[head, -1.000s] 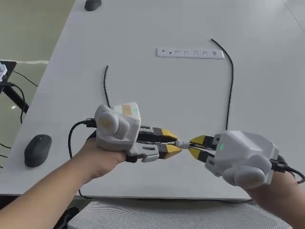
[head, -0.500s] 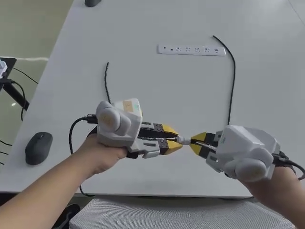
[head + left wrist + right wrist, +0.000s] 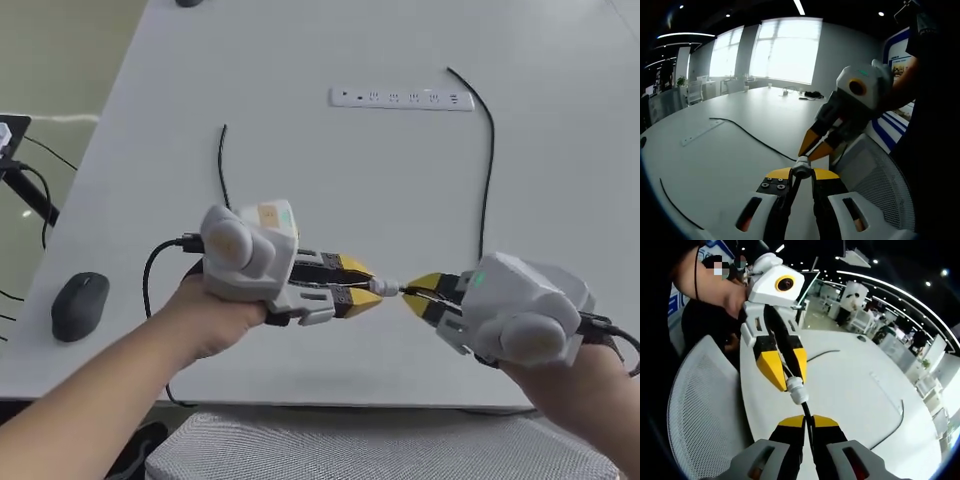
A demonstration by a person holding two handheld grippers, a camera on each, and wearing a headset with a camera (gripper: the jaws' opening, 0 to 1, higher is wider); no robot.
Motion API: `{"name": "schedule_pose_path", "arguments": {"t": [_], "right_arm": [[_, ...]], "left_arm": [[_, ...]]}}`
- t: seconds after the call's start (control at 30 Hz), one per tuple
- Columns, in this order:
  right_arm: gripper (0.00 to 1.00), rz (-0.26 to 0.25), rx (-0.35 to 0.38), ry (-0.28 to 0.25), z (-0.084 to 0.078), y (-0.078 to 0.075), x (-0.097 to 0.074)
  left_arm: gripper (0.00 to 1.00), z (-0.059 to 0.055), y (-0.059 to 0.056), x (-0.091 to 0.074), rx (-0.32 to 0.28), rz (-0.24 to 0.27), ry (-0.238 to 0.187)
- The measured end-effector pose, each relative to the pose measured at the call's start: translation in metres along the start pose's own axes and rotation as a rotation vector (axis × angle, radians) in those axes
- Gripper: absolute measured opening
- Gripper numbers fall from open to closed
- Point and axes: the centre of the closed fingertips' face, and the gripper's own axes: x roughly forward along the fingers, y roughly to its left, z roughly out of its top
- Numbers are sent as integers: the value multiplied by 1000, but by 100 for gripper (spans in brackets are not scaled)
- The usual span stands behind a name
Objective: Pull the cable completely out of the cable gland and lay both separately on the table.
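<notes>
A small white cable gland (image 3: 386,287) sits between the yellow tips of my left gripper (image 3: 374,291), which is shut on it above the table's near edge. In the left gripper view the gland (image 3: 801,166) shows at the tips of my left gripper (image 3: 801,174). A thin black cable (image 3: 806,411) runs out of the gland (image 3: 797,390) into my right gripper (image 3: 808,421), which is shut on it. In the head view my right gripper (image 3: 409,297) faces the left one tip to tip, a short gap apart.
A white power strip (image 3: 402,98) lies at the back of the white table (image 3: 330,190), its black lead (image 3: 488,170) curving down the right. A loose thin black wire (image 3: 222,165) lies left of centre. A dark mouse (image 3: 79,305) rests near the left edge. A mesh chair (image 3: 300,445) stands below.
The two grippers have drawn slightly apart, and a short stretch of black cable now shows between the gland and the right gripper's tips. The head camera has shifted a little.
</notes>
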Motion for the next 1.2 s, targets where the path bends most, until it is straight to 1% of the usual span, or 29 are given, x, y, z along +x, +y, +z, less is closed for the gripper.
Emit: {"name": "schedule_pose_path", "arguments": {"t": [0.37, 0.5, 0.73, 0.87, 0.9, 0.97, 1.0, 1.1, 1.2], "right_arm": [[0, -23, 83, 15, -12, -8, 4], [0, -39, 120, 29, -20, -14, 4], [0, -86, 248, 62, -43, -25, 3], [0, -118, 315, 96, -58, -31, 2], [0, -118, 346, 108, -62, -31, 2], [0, -124, 387, 105, -66, -33, 2], [0, -118, 399, 105, -66, -33, 2], [0, -117, 397, 104, -66, -31, 0], [0, -116, 411, 100, -67, -29, -1]], "left_arm": [[15, 0, 2, -2, -18, 10, -5], [15, 0, 3, -3, -20, 12, -7], [15, 0, 2, -2, -17, 19, -8], [15, 0, 0, -1, -16, 26, -8], [15, 1, 0, 0, -15, 28, -9], [15, 1, 0, 1, -12, 32, -9], [15, 1, 0, 1, -11, 34, -8], [15, 1, -1, 2, -13, 35, -5], [15, 1, -1, 2, -13, 39, -1]]}}
